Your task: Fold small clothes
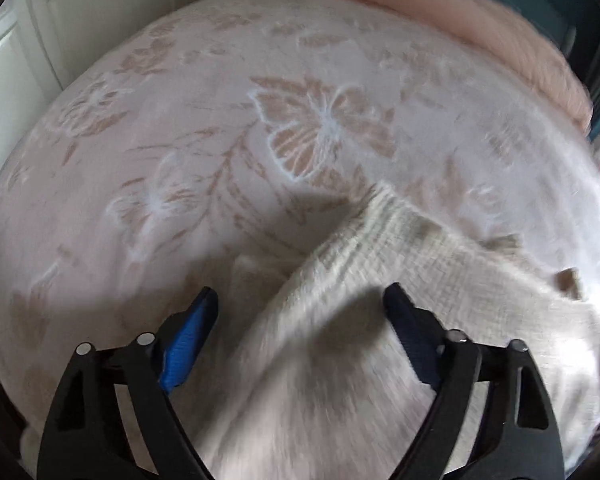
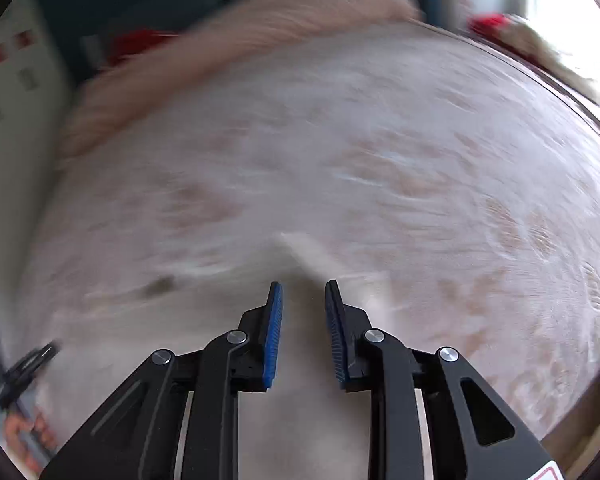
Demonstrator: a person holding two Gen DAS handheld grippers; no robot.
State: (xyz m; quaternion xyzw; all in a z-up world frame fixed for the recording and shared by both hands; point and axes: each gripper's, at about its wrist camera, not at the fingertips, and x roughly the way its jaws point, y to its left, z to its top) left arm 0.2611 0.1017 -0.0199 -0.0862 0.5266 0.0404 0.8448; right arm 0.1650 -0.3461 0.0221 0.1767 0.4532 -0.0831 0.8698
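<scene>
Cream waffle-knit garment lies rumpled at the bed's near edge, one corner pointing toward the middle. Left tongs spread wide over it; right tongs parted, gripping nothing, view blurred.

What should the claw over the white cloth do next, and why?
Probably lower the left gripper and close it on the cream garment. Its jaws are wide open with the crumpled cloth lying between them on the floral blanket, not yet pinched. The right gripper is also open, and that view is too blurred to judge more.
</scene>
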